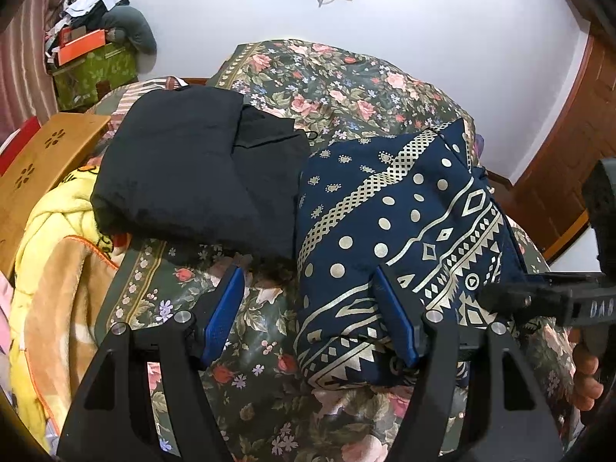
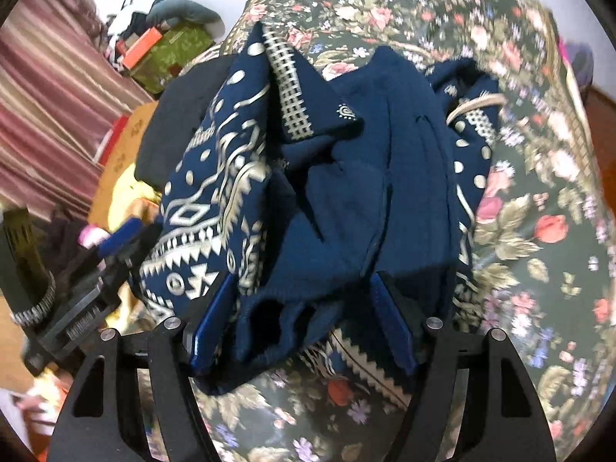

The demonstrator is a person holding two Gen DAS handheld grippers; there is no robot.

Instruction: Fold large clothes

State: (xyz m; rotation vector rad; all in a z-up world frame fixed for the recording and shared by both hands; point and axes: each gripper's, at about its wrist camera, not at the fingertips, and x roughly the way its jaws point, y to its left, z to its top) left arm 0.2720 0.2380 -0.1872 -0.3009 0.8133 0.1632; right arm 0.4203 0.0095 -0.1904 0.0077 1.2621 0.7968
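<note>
A: Where was the navy patterned garment (image 1: 404,231) found?

B: It was seen bundled on the floral bedspread (image 1: 338,77), right of centre in the left wrist view, with a folded black garment (image 1: 184,177) touching its left edge. In the right wrist view its plain inner side (image 2: 346,200) was turned up, centre frame.

A: What could have gone wrong from there?

B: A slipped fold was judged likely. The cloth was bunched in loose layers, so only the top layer might have been caught and the rest dragged out of shape. The black garment could also have been disturbed, since it lay against the bundle.

A: How were the tools posed?

B: The left hand-held gripper (image 1: 308,319) was held wide, tilted down over the bed, one finger over the bundle's lower left edge and nothing clamped. The right hand-held gripper (image 2: 304,319) was likewise spread, a crumpled hem lying between its fingers but not pinched. Motion blur was noted there.
</note>
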